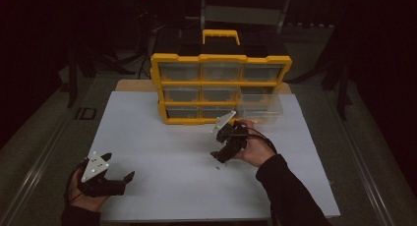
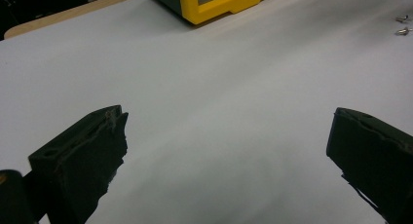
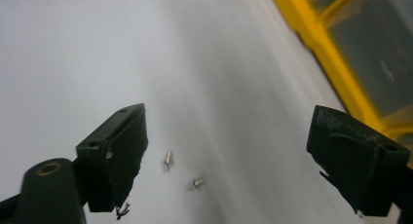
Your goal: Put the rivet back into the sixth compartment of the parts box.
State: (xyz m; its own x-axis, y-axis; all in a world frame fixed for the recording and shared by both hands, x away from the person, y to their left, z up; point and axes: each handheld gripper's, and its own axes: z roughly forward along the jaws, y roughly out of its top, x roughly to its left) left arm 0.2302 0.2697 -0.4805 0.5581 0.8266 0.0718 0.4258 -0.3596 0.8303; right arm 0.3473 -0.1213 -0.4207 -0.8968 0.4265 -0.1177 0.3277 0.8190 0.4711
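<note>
Right gripper (image 1: pixel 216 155) open, tilted over screws (image 3: pixel 182 171).

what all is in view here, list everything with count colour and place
drawer organiser: 1, yellow frame with clear drawers, upright at the far middle of the table
clear drawer: 1, transparent, pulled out at the organiser's lower right
small screws: 2, silver, loose on the table between the right jaws
table: 1, white top, centre
left hand-held gripper: 1, black, open, near left of the table
right hand-held gripper: 1, black, open, above the screws
hands: 2, one on each gripper, dark sleeves
</note>
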